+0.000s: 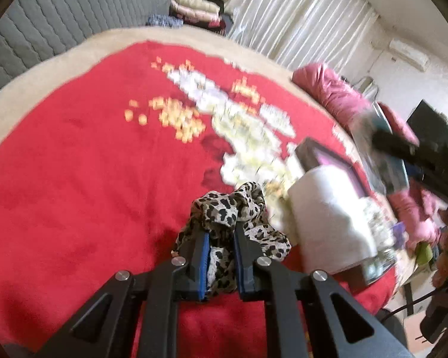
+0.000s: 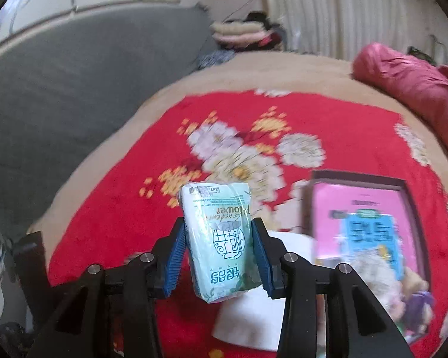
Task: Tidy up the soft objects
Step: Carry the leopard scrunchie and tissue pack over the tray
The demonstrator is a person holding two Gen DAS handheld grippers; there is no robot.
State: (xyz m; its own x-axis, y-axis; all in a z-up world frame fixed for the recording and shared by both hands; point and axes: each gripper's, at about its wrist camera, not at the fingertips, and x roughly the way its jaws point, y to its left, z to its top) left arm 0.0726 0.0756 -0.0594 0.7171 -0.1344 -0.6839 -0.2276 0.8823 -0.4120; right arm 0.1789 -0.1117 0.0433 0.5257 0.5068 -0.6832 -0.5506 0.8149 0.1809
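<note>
Nearest, the left gripper [image 1: 221, 249] is pinched almost shut on a limp, light leopard-print fabric scarf [image 1: 234, 208]; bunched folds hold best. The right gripper [image 2: 218, 253], half open, clamps a squashy pale-green plastic tissue pack [image 2: 221, 238] by its sides above the red floral blanket [image 2: 119, 208]. Farther right lies a dark open box with pink lining [image 2: 403, 185], probably their destination.

Leopard scarf [image 1: 233, 208] thin cloth; tissue pack [image 2: 221, 238] glossy plastic; blanket [image 1: 74, 164] fuzzy.

Leopard-print cloth [image 1: 224, 211], pale green tissue pack [image 2: 221, 238], seemingly flowered red blanket [image 1: 74, 164].
</note>
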